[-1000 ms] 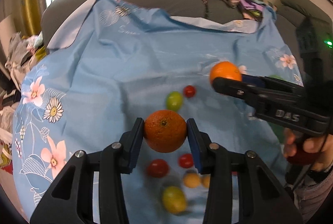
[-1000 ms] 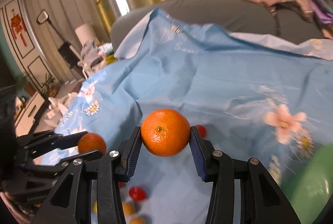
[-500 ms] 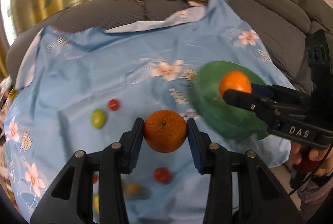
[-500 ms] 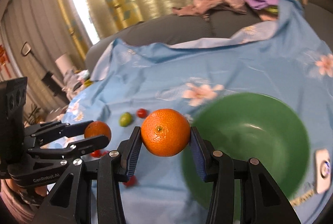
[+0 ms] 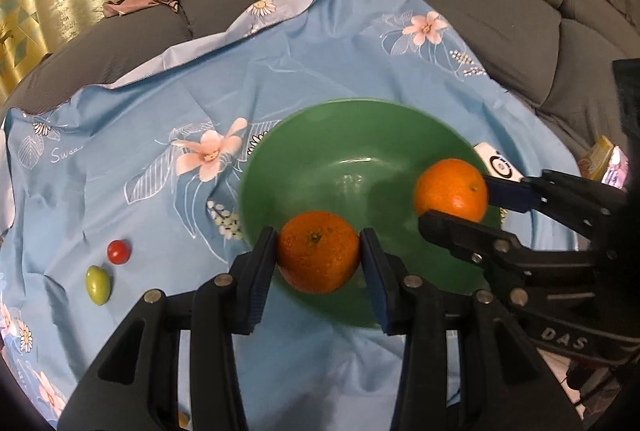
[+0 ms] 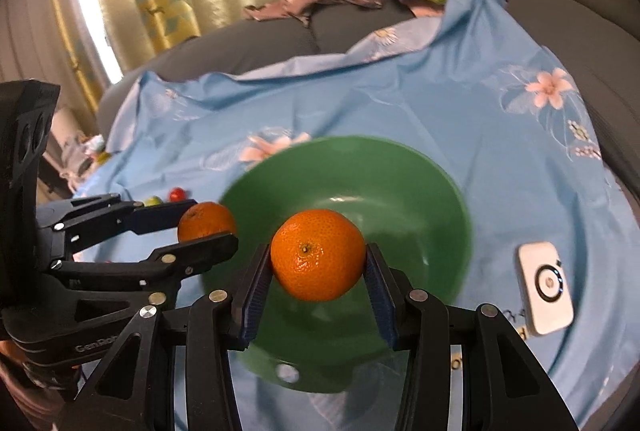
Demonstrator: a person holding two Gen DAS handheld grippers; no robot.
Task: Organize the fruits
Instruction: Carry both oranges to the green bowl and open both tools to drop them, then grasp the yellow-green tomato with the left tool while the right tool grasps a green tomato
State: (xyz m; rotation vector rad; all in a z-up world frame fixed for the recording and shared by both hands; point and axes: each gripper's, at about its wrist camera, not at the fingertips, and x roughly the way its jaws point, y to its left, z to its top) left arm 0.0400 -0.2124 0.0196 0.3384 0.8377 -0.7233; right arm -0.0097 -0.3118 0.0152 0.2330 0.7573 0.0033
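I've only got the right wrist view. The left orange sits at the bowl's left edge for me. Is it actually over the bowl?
Observer: In the left wrist view, the orange in the left gripper overlaps the near rim of the green bowl. It looks to be about over the edge, but I cannot tell its height.
Operator: Any fruit on the cloth that I can't see?
Observer: Yes, a small yellow fruit on the cloth, at the bottom edge beside the gripper's base.
Operator: And the two small ones behind the left fingers?
Observer: A round red tomato and an oval green fruit, close together.
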